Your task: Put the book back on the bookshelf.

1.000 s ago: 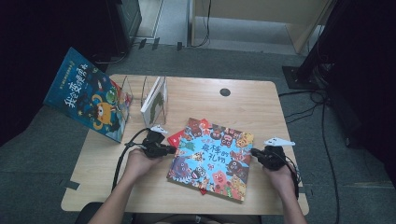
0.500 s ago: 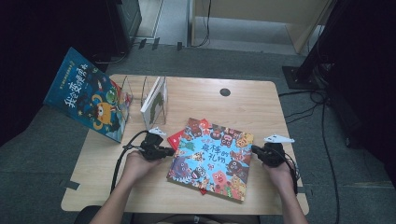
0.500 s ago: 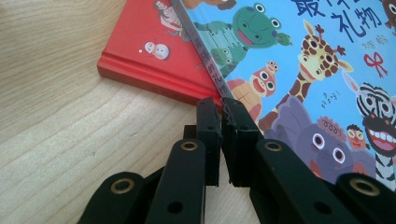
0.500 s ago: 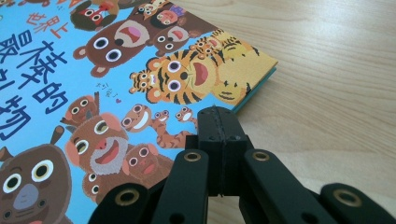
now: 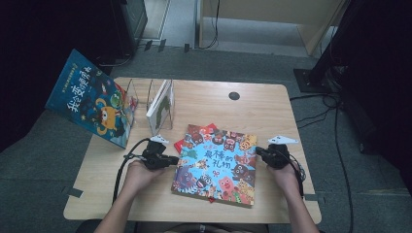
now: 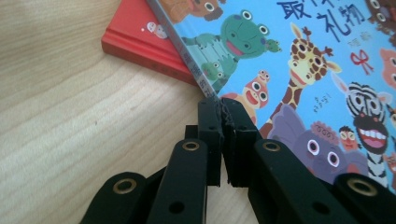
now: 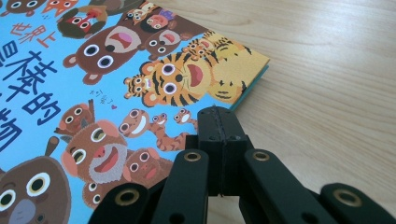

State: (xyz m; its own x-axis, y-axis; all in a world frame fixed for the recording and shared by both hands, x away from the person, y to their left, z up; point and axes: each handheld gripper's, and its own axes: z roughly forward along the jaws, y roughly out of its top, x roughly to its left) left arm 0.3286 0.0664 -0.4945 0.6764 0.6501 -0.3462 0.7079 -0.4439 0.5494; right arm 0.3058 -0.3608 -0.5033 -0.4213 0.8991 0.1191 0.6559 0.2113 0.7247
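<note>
Animal book point(image 5: 217, 165) lies flat near the front middle of the table point(image 5: 272, 107), its blue cover of cartoon animals facing up and its far left corner overlapping a red book point(image 5: 180, 143) beneath it. Left gripper point(image 5: 171, 160) sits at the book's left edge; in the left gripper view its jaws are closed together, tips point(image 6: 222, 108) touching the spine edge point(image 6: 187, 56) where it meets the red book point(image 6: 140, 44), with nothing visibly clamped between them. Right gripper point(image 5: 261, 154) sits at the book's right edge; in the right gripper view its jaws are pressed shut, tips point(image 7: 218, 116) resting just over the cover's border beside the tiger point(image 7: 180, 81) and near the corner point(image 7: 261, 63), again with nothing seen between the pads. Each gripper is held by a hand point(image 5: 138, 174), the forearms entering from the bottom of the high view. At the table's far left, a clear rack point(image 5: 145, 97) holds a white book point(image 5: 160, 104) upright, and a large blue book point(image 5: 92, 99) leans tilted at the table's left edge, well apart from the grippers.
</note>
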